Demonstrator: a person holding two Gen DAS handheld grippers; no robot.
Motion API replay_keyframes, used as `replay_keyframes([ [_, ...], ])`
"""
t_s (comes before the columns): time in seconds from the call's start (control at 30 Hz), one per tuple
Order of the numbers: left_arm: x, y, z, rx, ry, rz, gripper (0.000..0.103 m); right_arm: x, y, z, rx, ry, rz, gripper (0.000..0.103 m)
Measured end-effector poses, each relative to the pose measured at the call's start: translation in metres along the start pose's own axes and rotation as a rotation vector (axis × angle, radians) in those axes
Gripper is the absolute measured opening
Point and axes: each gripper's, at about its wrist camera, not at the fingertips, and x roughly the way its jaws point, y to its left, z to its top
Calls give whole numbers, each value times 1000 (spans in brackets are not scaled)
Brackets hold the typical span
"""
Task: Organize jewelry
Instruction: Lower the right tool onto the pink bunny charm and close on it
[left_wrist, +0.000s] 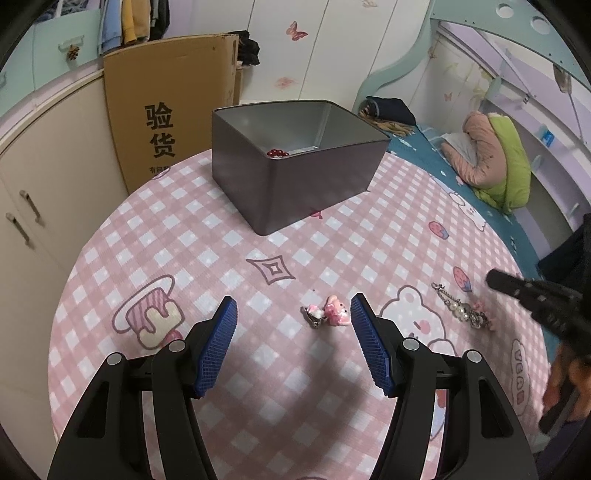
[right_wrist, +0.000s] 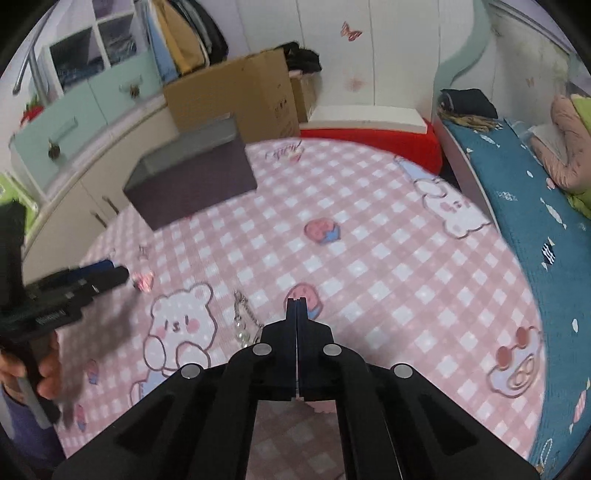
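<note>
Two grippers are over a round table spread with a pink-and-white checked cloth (left_wrist: 207, 236) printed with cartoon bears and sweets. Much of the right wrist view is smeared by motion blur, so the open grey rectangular metal tin (right_wrist: 192, 177) shows only as a dark block there, its inside hidden. From the left wrist view the tin (left_wrist: 295, 177) stands at the far side of the table, and only a corner of its floor shows, with a few dark red beads (left_wrist: 277, 152) on it; the rest of its contents is cut off by the near wall.

The left gripper (left_wrist: 293, 314), with blue ribbed pads, is spread wide above the cloth, and a small pink figure charm with a metal clasp (left_wrist: 327, 314) lies on the cloth near its right pad, not touched. A silver chain piece with pearl-like beads (left_wrist: 461, 308) lies to the right on a printed bear; its fine detail is too small to make out. The right gripper (right_wrist: 297, 301) has its black fingers pressed together with nothing between them, and the chain (right_wrist: 243, 321) lies just left of them.

A brown cardboard box (left_wrist: 173, 107) behind the table bears the characters 验货; smaller print below is cut off. Around stand cream cabinets, mint drawers, white butterfly-stickered wardrobe doors and a bed with a teal sheet
</note>
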Motion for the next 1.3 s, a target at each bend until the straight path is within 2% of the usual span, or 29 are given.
replay_keyframes([
  [0.07, 0, 0, 0, -2, 1, -1, 62, -2, -7, 2, 37, 18, 43, 2],
  [0.1, 0, 0, 0, -3, 2, -1, 62, -1, -11, 1, 55, 33, 60, 5],
  [0.13, 0, 0, -1, -3, 4, -3, 62, 1, -13, 0, 55, 57, 53, 7],
  [0.27, 0, 0, -3, 1, 10, -4, 62, -4, -16, -12, 19, 61, 19, 35],
  [0.33, 0, 1, -4, 3, 12, -7, 62, -9, -19, -19, 4, 54, 23, 39],
  [0.67, -8, 3, -5, 11, 12, -20, 62, -8, -8, -42, -196, 56, -16, 42],
  [0.8, -7, 3, -7, 14, 14, -2, 62, -14, -13, -34, -151, 12, -7, 42],
  [0.9, -3, 5, -9, 9, 21, 17, 62, -15, -19, -25, -115, -8, -52, 42],
  [1.0, -2, 6, -9, 0, 25, 4, 62, -6, -17, -24, -146, 23, -94, 42],
  [1.3, 1, 8, -9, -8, 36, -7, 62, 8, 7, -27, -250, 50, -50, 42],
])
